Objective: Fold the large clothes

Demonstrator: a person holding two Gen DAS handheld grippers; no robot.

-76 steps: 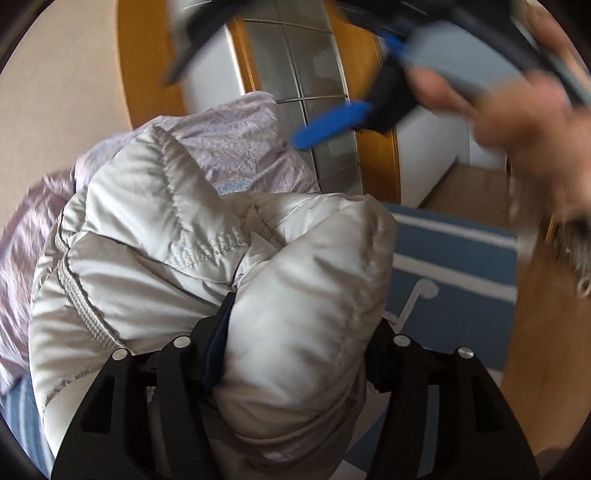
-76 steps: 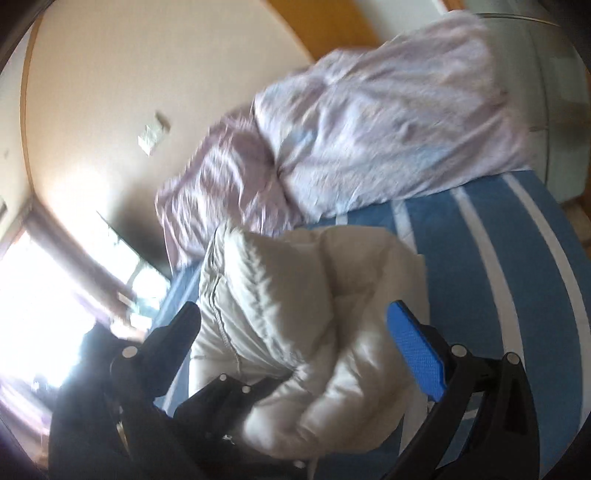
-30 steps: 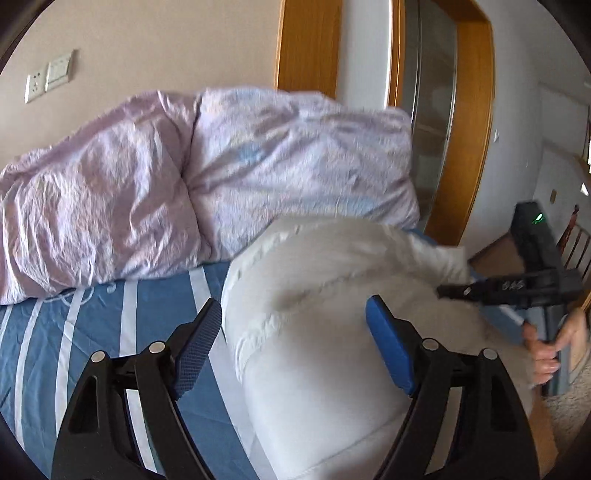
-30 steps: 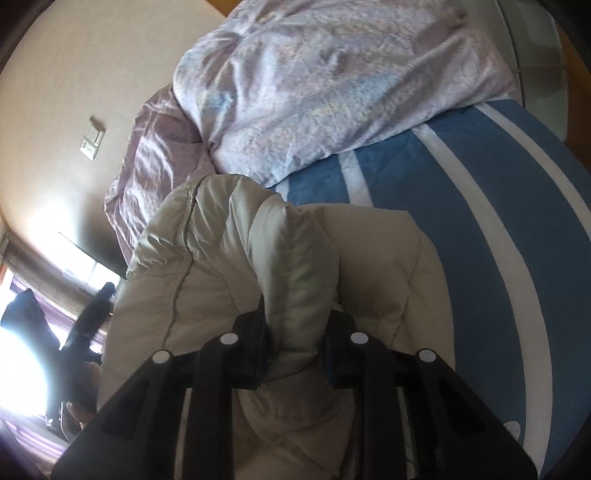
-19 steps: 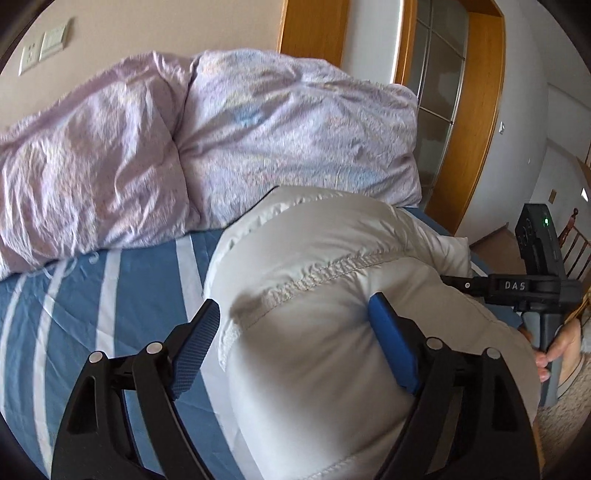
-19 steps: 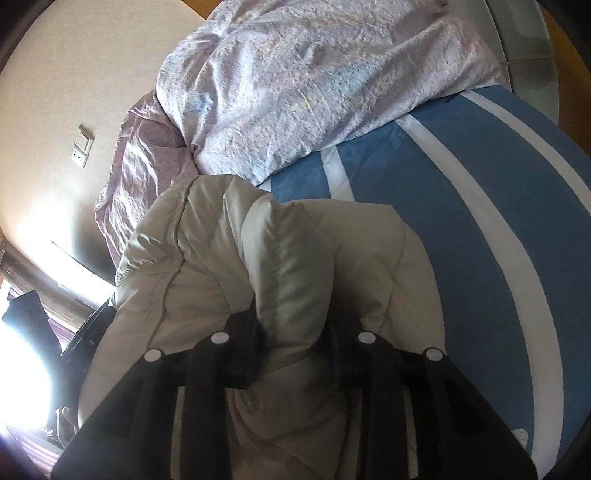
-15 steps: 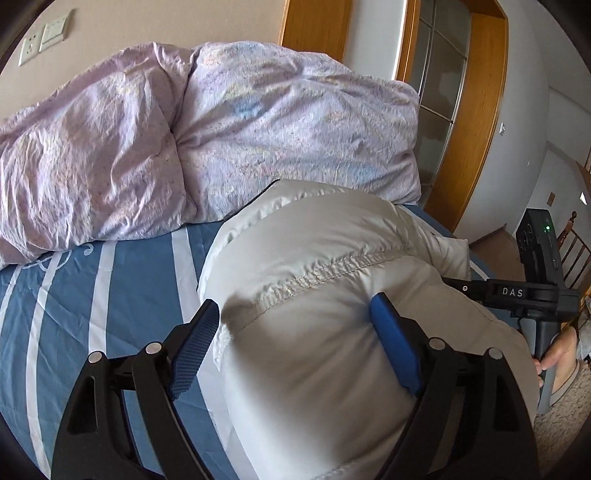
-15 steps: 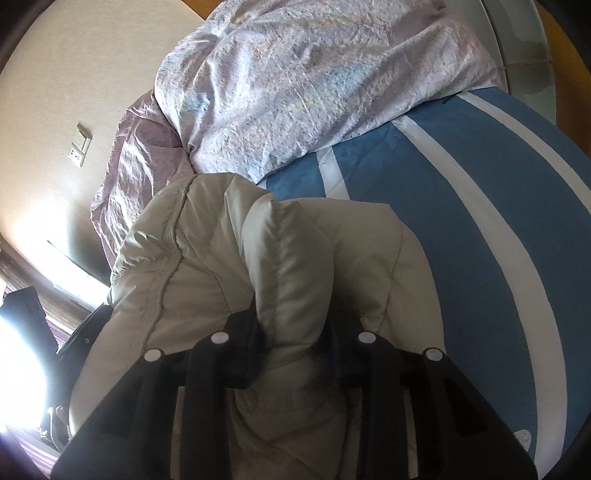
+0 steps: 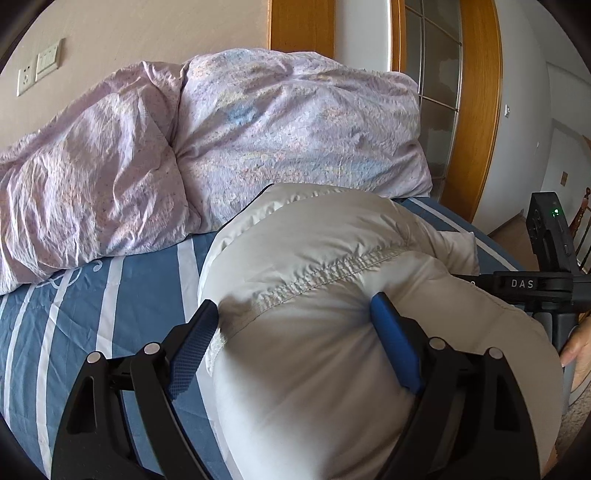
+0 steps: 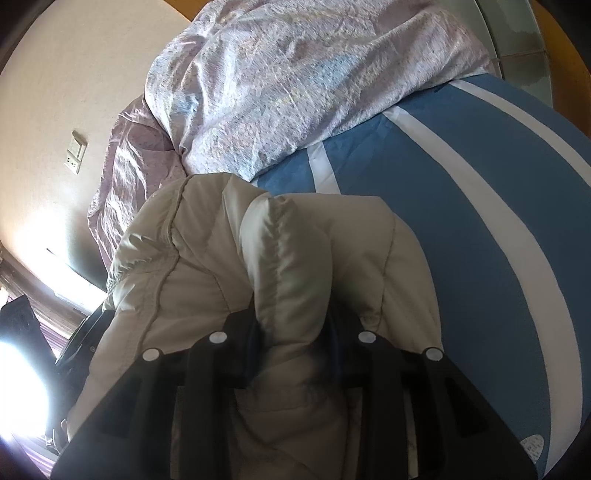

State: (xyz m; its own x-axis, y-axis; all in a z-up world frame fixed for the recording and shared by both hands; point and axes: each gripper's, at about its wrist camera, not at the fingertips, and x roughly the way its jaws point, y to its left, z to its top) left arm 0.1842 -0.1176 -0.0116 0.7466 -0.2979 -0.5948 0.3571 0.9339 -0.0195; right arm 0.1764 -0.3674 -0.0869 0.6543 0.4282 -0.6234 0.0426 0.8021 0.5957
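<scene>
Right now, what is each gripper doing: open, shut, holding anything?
Left gripper: open wide, straddling the puffy white down jacket, not clamping it.
Right gripper: shut on a fold of the down jacket, just eased slightly wider.

Jacket (image 9: 332, 295): pale cream-grey, quilted, plain, stitched seam across. Sheet (image 9: 140, 280) under it: mid blue, white stripes wide and thin, faint white scroll motif. Duvet (image 9: 258, 140) ahead of left gripper (image 9: 291, 325): pale lilac, fine speckled print, blue and yellow patches. Gripper frame black, pads blue. Wall (image 9: 147, 33) beige; door frame (image 9: 476, 110) orange-brown wood.
</scene>
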